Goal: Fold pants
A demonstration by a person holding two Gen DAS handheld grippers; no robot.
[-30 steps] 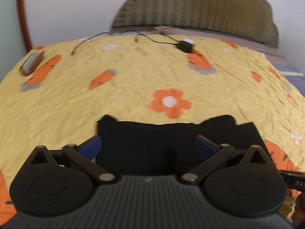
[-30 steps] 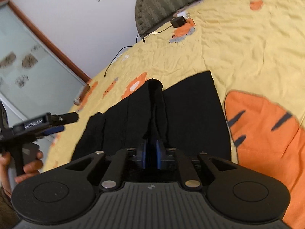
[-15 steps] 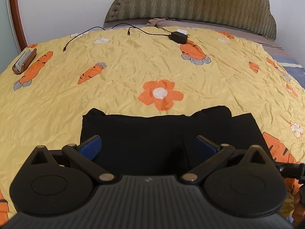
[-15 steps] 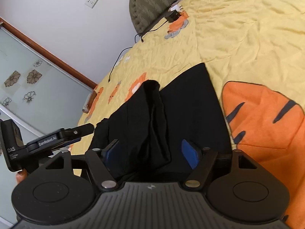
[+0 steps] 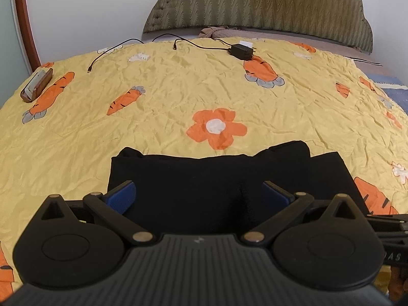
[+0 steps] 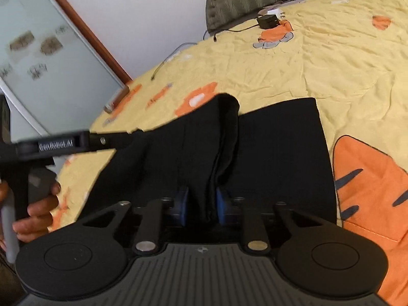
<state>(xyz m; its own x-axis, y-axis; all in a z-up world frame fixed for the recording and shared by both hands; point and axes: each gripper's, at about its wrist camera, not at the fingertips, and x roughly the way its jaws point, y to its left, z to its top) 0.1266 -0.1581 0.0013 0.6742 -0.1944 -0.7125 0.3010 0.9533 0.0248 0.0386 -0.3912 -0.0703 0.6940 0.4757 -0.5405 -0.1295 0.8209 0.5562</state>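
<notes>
Right wrist view, nearest first: right gripper, 2 blue pads closing on a raised ridge of the black, soft-fabric pants, cloth pinched between them. Left wrist view: left gripper, blue pads spread wide above the pants, nothing clenched. Same tool seen from the right wrist view, held in a hand.

Pants lying partly folded on the near part of the yellow bedsheet printed with orange carrots and flowers, ridge bunched up, remainder flat.

Likely light, limp and floppy; no stiffness, prone to sagging and slipping out of a thin pinch. Best taken at thick folded edges or corners, several layers together.

Farther off: brown open case, contents unclear. Beyond, black charger with cable, then green quilted headboard.
</notes>
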